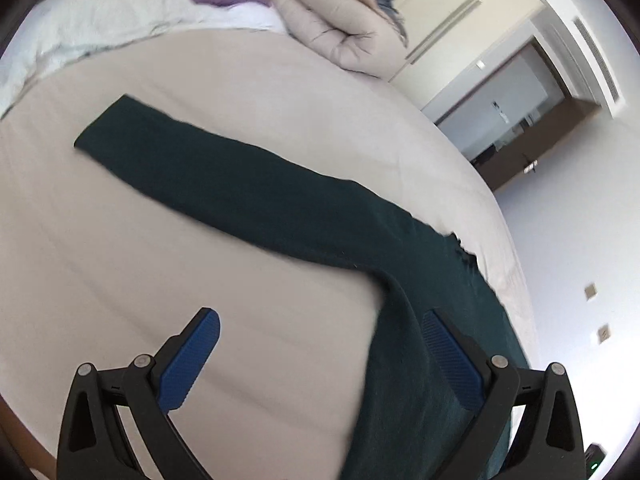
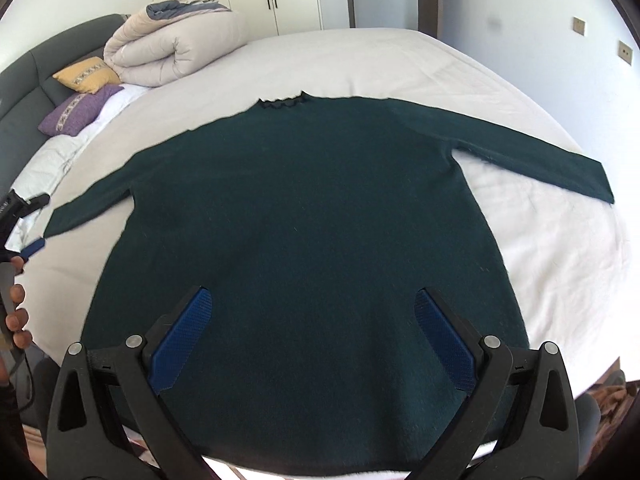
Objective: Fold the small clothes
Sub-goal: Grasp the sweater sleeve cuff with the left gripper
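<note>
- The dark green sweater (image 2: 296, 216) lies flat on the bed (image 2: 360, 56), neck away from the right camera, both sleeves spread out to the sides; no fold is made yet.
- The right gripper (image 2: 314, 336) hovers over the hem end of the body, jaws spread wide, holding nothing.
- The left gripper (image 1: 320, 356) sits beside the sweater's left side, near where the left sleeve (image 1: 208, 168) meets the body. Its jaws are wide apart and empty: 1 blue pad is over bare sheet, the other over knit.
- The left view is blurred, so I cannot tell whether that gripper touches the fabric.
- Risk: the knit looks thick and soft. A pinch that takes only the top layer would lift 1 ply and leave the back one rumpled on the sheet.
- Risk: the hem lies at the mattress edge; a careless tug toward the person could drag the body off the bed.
- The rolled duvet (image 2: 172, 52) and the pillows (image 2: 80, 112) lie well apart from the sweater.
</note>
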`<state>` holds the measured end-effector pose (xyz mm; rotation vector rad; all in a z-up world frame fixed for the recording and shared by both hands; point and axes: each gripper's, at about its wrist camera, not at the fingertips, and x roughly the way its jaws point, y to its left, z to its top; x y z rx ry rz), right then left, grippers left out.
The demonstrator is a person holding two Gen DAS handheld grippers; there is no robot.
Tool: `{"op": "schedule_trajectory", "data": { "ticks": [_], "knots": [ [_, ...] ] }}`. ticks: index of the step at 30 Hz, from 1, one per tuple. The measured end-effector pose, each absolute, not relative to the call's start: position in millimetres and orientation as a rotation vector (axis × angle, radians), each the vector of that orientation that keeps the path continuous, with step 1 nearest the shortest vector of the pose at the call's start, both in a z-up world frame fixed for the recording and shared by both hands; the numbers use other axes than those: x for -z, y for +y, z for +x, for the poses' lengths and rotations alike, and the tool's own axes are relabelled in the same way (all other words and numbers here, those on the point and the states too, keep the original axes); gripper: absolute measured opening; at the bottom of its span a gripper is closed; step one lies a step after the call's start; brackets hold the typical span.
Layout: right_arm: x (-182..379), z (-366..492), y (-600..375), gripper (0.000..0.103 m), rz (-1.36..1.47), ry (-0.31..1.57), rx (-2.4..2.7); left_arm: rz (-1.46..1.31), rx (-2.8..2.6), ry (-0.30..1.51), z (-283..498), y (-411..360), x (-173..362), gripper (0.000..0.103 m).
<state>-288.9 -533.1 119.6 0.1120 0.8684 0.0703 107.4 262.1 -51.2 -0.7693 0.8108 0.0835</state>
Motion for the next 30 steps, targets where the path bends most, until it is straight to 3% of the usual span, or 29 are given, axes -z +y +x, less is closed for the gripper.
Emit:
{"op": "schedule_trajectory", "data": {
  "ticks": [5, 11, 17, 24, 27, 29, 30],
  "knots": [
    [-116.8, -255.9, -516.7, 0.103, 0.146, 0.897, -0.149, -1.213, -0.187, 0.590, 103.9, 364.3, 90.6, 0.103],
    [-100.2, -229.0, -503.3, 0.101, 0.210, 0.953, -0.191, -1.438, -0.249, 0.501, 112.6, 414.0, 130.1, 0.103],
    [-84.7, -217.7, -489.9, 0.082, 0.202, 0.986, -0.205, -1.451, -0.271, 0.475, 136.0, 426.3, 129.3, 0.102],
    [-79.1, -212.7, -482.4, 0.080, 0.209, 0.979, -0.218, -1.486, -0.308, 0.445, 141.5, 444.5, 138.2, 0.100],
    [-77.3, -213.2, -485.9, 0.080, 0.233, 0.979, -0.218, -1.479, -0.288, 0.467, 147.8, 445.8, 139.0, 0.071],
    [-75.7, -214.3, -487.7, 0.080, 0.243, 0.978, -0.215, -1.452, -0.302, 0.521, 154.9, 445.6, 141.6, 0.035],
    [-74.7, -214.3, -489.2, 0.079, 0.248, 0.978, -0.215, -1.416, -0.328, 0.549, 156.5, 443.4, 139.0, 0.026]
  ]
}}
